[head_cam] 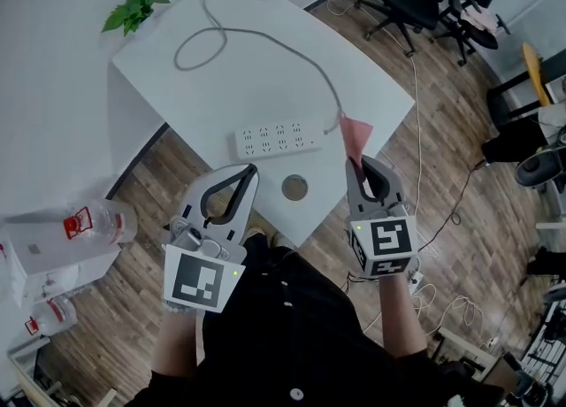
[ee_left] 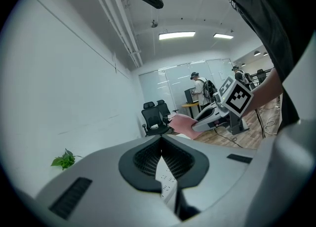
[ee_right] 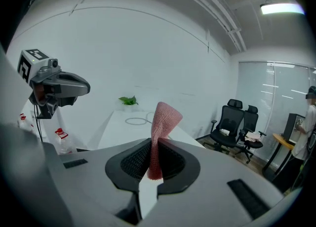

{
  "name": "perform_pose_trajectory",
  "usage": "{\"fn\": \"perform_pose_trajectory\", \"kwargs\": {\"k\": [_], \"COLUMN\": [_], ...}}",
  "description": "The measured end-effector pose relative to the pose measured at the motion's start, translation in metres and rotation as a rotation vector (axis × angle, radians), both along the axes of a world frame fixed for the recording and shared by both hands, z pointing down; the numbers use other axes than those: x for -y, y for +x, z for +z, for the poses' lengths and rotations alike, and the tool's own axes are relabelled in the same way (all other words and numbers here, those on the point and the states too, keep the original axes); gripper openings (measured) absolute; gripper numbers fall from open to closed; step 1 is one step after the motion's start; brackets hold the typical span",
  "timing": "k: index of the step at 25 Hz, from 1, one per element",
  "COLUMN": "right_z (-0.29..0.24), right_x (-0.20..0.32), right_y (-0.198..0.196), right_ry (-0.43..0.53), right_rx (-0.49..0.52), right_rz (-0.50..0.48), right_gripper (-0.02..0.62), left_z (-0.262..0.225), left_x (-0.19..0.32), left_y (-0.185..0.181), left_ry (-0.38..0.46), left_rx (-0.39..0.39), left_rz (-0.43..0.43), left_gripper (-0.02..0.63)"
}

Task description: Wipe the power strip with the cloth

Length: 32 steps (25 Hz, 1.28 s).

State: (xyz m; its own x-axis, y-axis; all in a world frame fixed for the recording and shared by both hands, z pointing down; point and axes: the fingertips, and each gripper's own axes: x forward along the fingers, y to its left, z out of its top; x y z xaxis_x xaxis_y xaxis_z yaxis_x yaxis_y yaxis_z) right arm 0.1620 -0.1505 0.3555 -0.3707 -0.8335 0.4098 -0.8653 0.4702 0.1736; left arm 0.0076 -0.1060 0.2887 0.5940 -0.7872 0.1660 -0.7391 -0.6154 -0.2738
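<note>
Over table [head_cam: 265, 78]: cloth [head_cam: 356, 135] in right gripper [head_cam: 357, 165].

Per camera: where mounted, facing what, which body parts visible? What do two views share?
Head view: on the head, steeply down at table and power strip; left gripper, right gripper, torso show.
Left gripper view: on that gripper, along its closed jaws toward the office; an arm shows.
Right gripper view: on that gripper, along jaws clamping the cloth, toward the wall; left gripper shows.
Shared: both gripper views show the plant.

Power strip [head_cam: 278, 141] on the bench [head_cam: 265, 78] near its front edge; cable [head_cam: 232, 35] behind, plant [head_cam: 133, 9] beyond far-left corner, cloth [head_cam: 355, 135] just right.
</note>
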Motion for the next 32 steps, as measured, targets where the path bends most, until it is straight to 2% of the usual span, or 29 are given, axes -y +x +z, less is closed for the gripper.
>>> {"fn": "perform_pose_trajectory", "kwargs": {"k": [10, 32], "right_z": [0.048, 0.164], "right_x": [0.018, 0.054], "right_y": [0.006, 0.022], "right_ry": [-0.08, -0.325], "right_rx": [-0.022, -0.014], "right_rz": [0.044, 0.15], "right_gripper": [0.049, 0.049], "left_z": [0.004, 0.017], "left_x": [0.007, 0.014], "left_y": [-0.02, -0.046], "left_ry": [-0.017, -0.055], "left_rx": [0.007, 0.026], "left_rz": [-0.044, -0.114], "left_gripper": [0.014, 0.014]}}
